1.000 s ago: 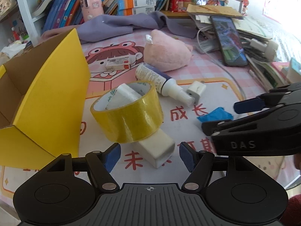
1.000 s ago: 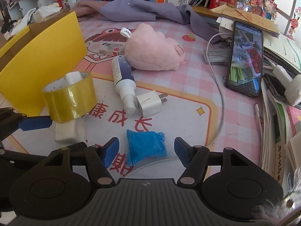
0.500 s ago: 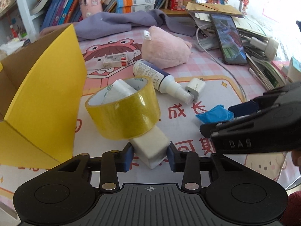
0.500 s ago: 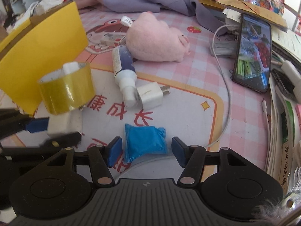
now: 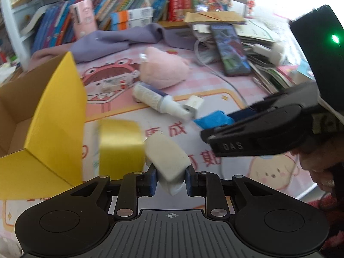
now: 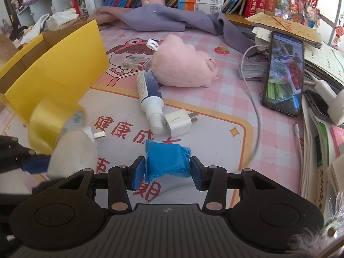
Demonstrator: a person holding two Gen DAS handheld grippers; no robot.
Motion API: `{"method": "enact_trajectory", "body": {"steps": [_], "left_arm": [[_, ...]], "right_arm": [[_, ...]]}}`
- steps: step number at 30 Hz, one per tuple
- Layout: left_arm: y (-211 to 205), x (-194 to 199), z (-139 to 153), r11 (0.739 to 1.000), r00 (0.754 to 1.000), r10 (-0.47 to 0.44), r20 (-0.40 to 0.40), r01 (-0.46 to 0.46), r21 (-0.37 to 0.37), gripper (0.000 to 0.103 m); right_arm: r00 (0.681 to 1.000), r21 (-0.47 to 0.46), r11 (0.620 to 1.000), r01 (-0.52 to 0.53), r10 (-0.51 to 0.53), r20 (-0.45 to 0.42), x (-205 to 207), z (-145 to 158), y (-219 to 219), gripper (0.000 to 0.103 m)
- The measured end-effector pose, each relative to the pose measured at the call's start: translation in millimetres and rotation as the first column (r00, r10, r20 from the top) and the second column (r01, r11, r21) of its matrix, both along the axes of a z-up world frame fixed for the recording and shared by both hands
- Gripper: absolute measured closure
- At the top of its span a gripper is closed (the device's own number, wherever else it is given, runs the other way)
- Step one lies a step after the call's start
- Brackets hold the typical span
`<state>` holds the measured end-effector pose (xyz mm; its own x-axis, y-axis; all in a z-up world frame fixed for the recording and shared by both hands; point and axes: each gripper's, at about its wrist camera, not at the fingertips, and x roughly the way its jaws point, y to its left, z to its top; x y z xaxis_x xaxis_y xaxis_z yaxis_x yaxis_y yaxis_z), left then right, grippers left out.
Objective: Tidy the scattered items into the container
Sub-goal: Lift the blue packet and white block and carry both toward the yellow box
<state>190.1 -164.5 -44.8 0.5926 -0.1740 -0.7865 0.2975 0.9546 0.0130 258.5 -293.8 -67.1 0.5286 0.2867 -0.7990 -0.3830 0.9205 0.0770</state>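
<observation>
1. Standing at the tabletop's (image 6: 215,111) left edge, the yellow cardboard box (image 5: 53,116) showed a bare brown inside.
2. The left gripper (image 5: 169,179) was closing its fingers on a white charger block (image 5: 166,157), long axis pointing away, beside a blurred yellow tape roll (image 5: 120,146).
3. The right gripper (image 6: 167,171) pinched a crumpled blue bag (image 6: 166,161) near the tabletop.
</observation>
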Motion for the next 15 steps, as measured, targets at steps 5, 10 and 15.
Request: {"method": "enact_trajectory", "body": {"steps": [5, 10, 15], "left_arm": [[-9.5, -5.5, -4.1, 0.996, 0.996, -0.084, 0.005, 0.084, -0.009, 0.079], [-5.8, -11.9, -9.4, 0.992, 0.992, -0.125, 0.025, 0.125, -0.017, 0.080], [2.4, -25.8, -7.1, 0.981, 0.975, -0.190, 0.116, 0.193, -0.009, 0.080]], "right_arm": [[0.999, -0.009, 0.999, 0.044, -0.044, 0.012, -10.7, 4.5, -5.8, 0.060], [0.996, -0.021, 0.996, 0.083, -0.083, 0.024, -24.5, 8.2, -8.8, 0.061], [0.994, -0.033, 0.993, 0.109, -0.108, 0.032, -36.6, 11.4, -8.3, 0.061]]}}
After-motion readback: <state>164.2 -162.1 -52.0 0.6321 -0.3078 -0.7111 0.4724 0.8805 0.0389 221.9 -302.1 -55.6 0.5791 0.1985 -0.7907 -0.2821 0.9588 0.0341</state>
